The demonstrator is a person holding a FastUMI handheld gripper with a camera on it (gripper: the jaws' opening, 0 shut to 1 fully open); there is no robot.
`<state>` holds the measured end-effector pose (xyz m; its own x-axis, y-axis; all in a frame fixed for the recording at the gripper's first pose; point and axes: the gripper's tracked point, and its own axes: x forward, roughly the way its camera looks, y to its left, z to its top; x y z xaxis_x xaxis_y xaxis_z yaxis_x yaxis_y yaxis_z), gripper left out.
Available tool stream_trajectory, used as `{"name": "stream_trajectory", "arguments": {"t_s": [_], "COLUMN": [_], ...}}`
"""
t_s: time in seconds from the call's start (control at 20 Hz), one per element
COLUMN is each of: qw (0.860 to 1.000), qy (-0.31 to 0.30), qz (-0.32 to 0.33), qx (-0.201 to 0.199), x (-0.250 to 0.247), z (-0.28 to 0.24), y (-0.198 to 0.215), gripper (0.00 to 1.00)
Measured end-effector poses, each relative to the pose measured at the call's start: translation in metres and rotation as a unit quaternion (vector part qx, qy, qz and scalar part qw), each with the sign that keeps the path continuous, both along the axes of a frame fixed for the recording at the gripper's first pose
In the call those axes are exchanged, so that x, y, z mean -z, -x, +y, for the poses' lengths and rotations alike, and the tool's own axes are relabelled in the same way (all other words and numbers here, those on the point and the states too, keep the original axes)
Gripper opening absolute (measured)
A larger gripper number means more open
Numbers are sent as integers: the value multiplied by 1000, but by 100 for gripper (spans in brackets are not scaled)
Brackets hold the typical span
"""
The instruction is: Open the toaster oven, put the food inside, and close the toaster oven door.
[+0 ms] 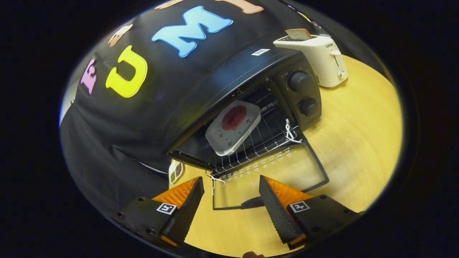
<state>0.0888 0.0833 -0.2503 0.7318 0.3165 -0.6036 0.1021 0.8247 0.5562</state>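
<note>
The toaster oven (251,104) stands open, its glass door (272,175) folded down flat on the table (358,136); the food tray (233,127) already rests on the rack inside; the gripper (231,200) is spread and empty above the door; I judge only the closing is left.

I'm on the gripper view, riding the gripper (231,200) and looking forward along its two fingers (186,208), which stand apart with nothing between them. The camera sits low and close over the desk (358,143), tilted so the whole scene leans. Straight ahead, just beyond the fingers, is the toaster oven (251,93), near enough that I see right into its cavity over the lowered glass door (279,172). Further back, past the oven's knob side, I catch the white toaster (319,61), and the booth wall (125,125) closes off everything behind.
</note>
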Motion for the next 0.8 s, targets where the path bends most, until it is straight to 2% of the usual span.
{"name": "stream_trajectory", "arguments": {"t_s": [0.1, 0.25, 0.4, 0.5, 0.65, 0.8], "qw": [999, 996, 990, 984, 968, 960], "qy": [47, 84, 126, 144, 188, 214], "qz": [19, 38, 61, 81, 113, 134], "qx": [5, 1, -35, -74, -119, -119], "x": [12, 24, 39, 49, 69, 86], "z": [-10, -18, -15, -6, 0, -6], "y": [9, 22, 41, 59, 75, 76], "gripper": [98, 98, 99, 99, 99, 99]}}
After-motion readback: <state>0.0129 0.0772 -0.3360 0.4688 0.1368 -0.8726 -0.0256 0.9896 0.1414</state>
